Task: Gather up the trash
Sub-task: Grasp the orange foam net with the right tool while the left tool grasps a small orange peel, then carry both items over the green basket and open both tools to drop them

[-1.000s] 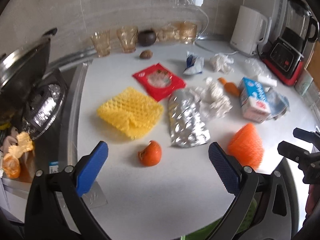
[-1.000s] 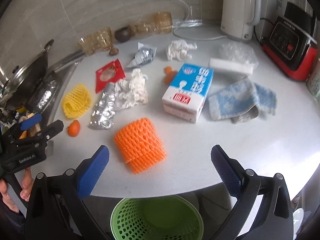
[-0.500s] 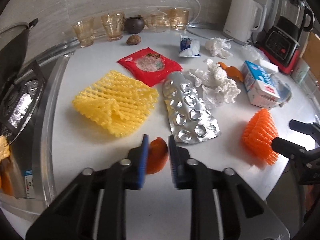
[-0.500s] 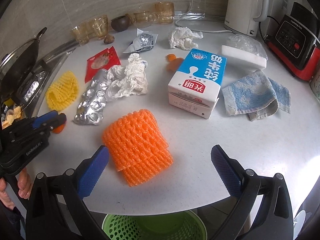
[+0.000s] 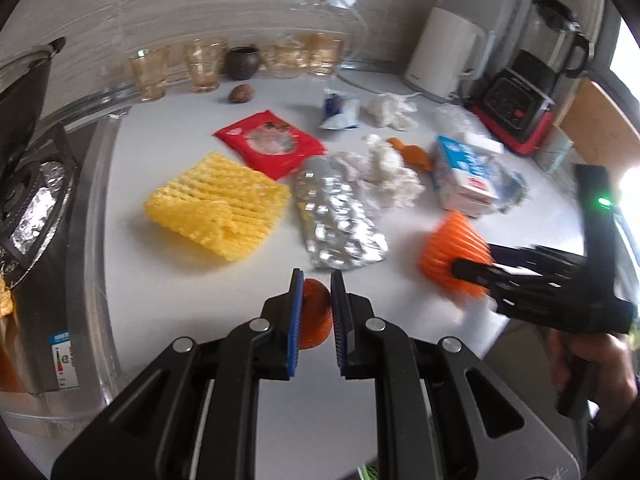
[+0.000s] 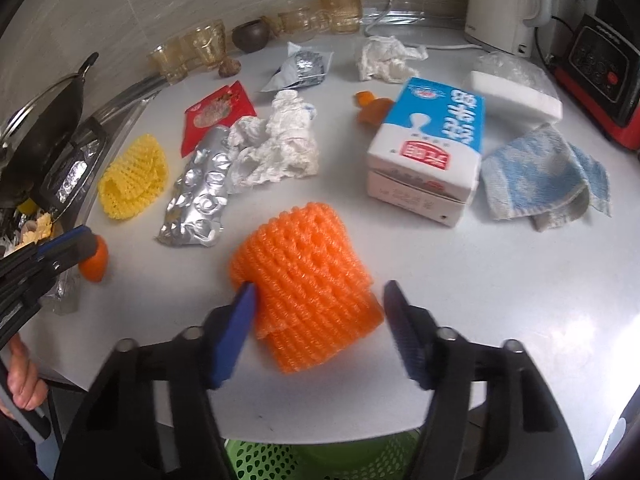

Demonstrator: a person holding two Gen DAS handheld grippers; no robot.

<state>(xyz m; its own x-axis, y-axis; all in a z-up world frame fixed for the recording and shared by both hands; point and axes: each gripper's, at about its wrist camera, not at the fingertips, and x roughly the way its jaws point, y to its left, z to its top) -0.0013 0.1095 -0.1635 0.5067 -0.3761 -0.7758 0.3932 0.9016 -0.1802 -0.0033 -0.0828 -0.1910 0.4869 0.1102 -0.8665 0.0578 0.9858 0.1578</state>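
My left gripper (image 5: pixel 314 280) is shut on a piece of orange peel (image 5: pixel 316 320), which sits between the blue pads just above the white counter (image 5: pixel 200 320). In the right wrist view the same peel (image 6: pixel 96 260) shows at the left gripper's tips. My right gripper (image 6: pixel 320 285) straddles an orange foam net (image 6: pixel 308 264) and its jaws are closing. The left pad touches the net, while a small gap remains at the right pad. A green basket (image 6: pixel 320 460) stands below the counter edge, under the right gripper.
On the counter lie a yellow foam net (image 5: pixel 220 204), a foil blister sheet (image 5: pixel 340 224), a red wrapper (image 5: pixel 272 144), crumpled tissue (image 6: pixel 280 144), a milk carton (image 6: pixel 432 144) and a blue cloth (image 6: pixel 544 172). Stove and pan (image 5: pixel 24 128) at left; kettle (image 5: pixel 440 52), blender and glasses at the back.
The left jaws went from wide open to shut on the orange peel. The right gripper came down over the orange foam net and its jaws narrowed around it.
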